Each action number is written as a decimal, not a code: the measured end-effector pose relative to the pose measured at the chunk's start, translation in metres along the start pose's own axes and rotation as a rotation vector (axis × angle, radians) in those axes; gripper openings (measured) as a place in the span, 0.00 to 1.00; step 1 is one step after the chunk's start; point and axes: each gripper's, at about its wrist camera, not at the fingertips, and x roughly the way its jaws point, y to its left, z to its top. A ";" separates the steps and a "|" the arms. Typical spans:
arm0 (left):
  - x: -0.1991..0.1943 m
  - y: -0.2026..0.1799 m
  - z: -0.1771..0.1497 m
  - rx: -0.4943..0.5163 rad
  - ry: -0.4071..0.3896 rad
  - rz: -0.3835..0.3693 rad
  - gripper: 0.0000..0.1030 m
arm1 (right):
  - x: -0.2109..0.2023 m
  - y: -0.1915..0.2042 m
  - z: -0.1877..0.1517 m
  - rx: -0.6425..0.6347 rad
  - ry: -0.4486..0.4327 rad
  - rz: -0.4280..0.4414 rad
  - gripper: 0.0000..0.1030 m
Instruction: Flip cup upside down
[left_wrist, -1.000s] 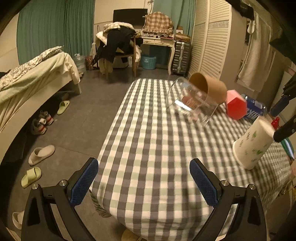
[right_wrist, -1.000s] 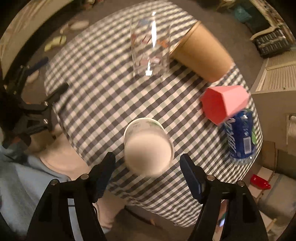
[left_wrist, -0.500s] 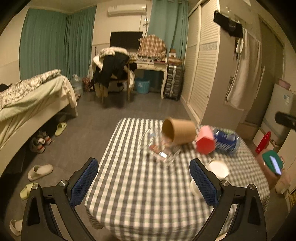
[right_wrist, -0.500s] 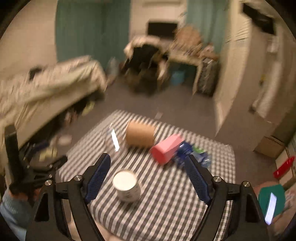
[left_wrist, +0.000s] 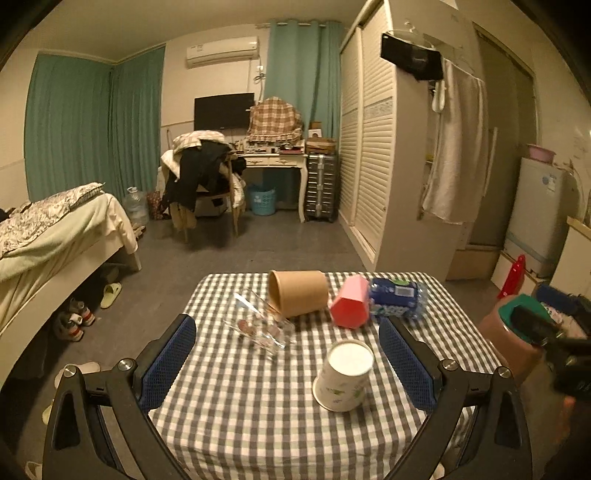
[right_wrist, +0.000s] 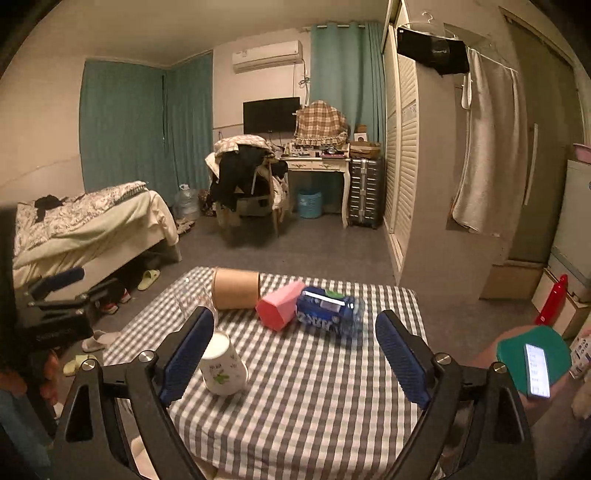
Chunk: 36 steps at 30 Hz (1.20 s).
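The white paper cup with green leaf print (left_wrist: 343, 376) sits upside down on the gray-and-white checkered counter (left_wrist: 258, 424), base up. Both the left gripper (left_wrist: 287, 363) and right gripper (right_wrist: 295, 356) hang back with fingers spread wide, holding nothing. Behind the cup lie a clear glass (left_wrist: 260, 326), a brown paper cup (left_wrist: 299, 297) and a pink faceted cup (left_wrist: 350, 307), all on their sides.
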 end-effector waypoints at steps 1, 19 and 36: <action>0.000 0.000 -0.004 -0.005 0.004 -0.002 0.99 | 0.004 0.002 -0.004 -0.001 0.011 0.001 0.87; 0.013 0.006 -0.050 -0.020 0.012 0.055 0.99 | 0.034 0.003 -0.054 0.037 0.064 -0.043 0.90; 0.016 0.008 -0.052 -0.025 0.015 0.056 0.99 | 0.039 0.008 -0.052 0.021 0.064 -0.067 0.98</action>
